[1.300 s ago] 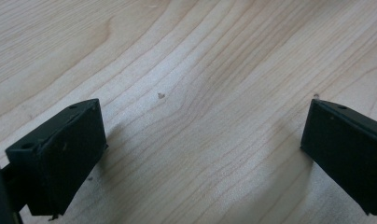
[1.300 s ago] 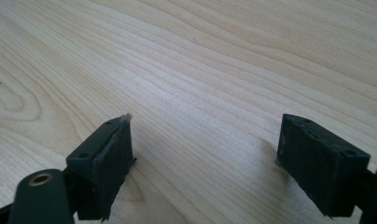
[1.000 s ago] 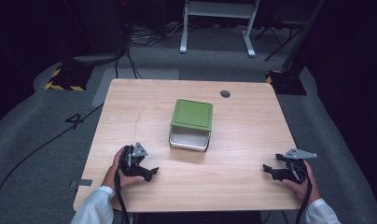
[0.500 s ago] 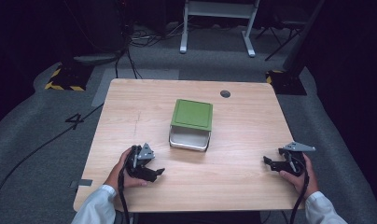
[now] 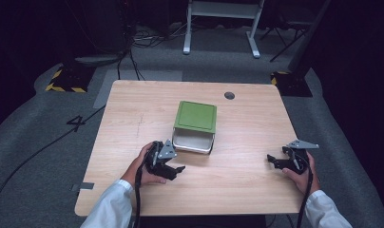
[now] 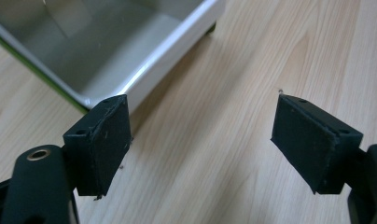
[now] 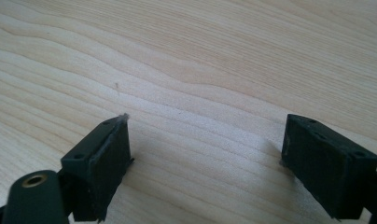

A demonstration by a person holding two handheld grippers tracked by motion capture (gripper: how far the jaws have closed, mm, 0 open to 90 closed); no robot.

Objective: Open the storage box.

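You have grasped nothing yet: your left gripper (image 5: pixel 173 167), jaws spread, nears the green-lidded white tin (image 5: pixel 194 127), and your right gripper (image 5: pixel 279 160) waits unclenched.

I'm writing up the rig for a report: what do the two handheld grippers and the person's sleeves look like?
Both are black. The left gripper and right gripper each carry a grey three-cornered plate on top and trail a black cable along the forearm. Each has two flat, rectangular black fingers with small screw holes and a brass-coloured ring at the base. The sleeves are white.
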